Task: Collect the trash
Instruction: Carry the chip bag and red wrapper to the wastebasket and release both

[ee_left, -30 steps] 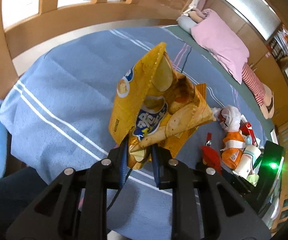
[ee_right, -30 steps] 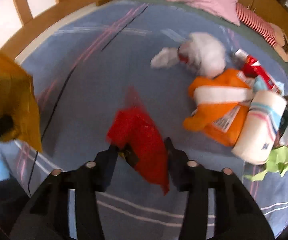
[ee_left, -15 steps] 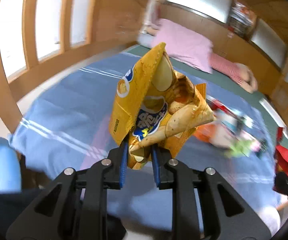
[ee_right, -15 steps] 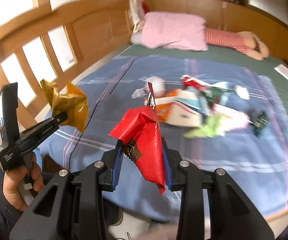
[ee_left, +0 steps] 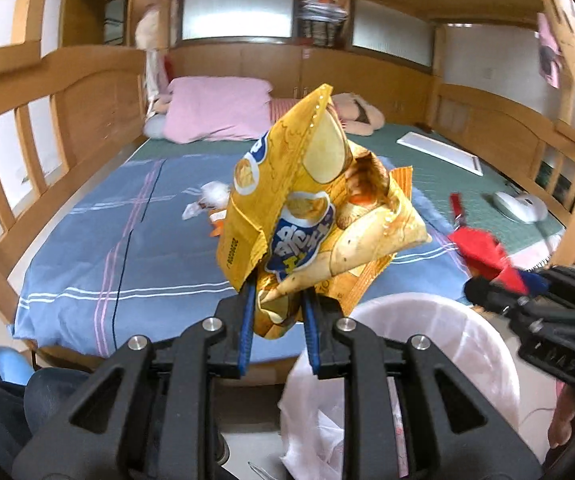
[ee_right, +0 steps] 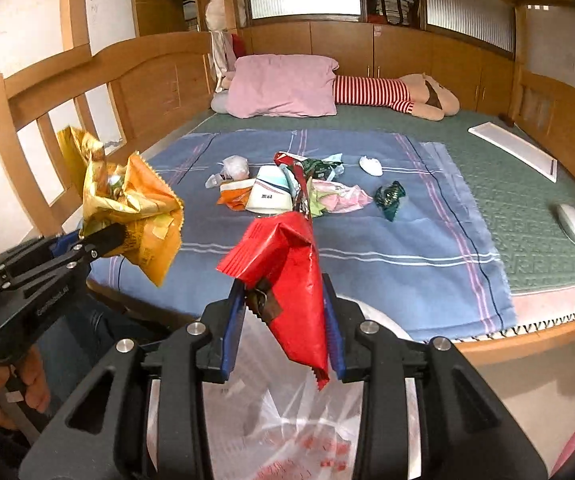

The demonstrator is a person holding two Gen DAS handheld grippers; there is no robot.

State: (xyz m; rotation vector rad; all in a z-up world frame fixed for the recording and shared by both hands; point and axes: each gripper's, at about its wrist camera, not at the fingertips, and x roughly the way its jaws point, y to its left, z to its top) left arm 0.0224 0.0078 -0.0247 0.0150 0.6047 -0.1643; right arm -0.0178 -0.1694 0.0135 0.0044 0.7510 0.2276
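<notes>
right wrist view alone shows the trash pile (ee_right: 287, 188) on the bed.

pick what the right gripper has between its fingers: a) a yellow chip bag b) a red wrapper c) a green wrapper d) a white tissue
b: in the right wrist view the red wrapper sits pinched in the right gripper, above the bin with the clear bag; the yellow chip bag is in the left gripper.

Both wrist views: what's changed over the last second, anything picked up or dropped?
Nothing dropped. Both grippers pulled back from the bed and up, bringing the lined bin into view below them. Left gripper still clamps the yellow chip bag; right gripper still holds the red wrapper. The trash pile stays put.
</notes>
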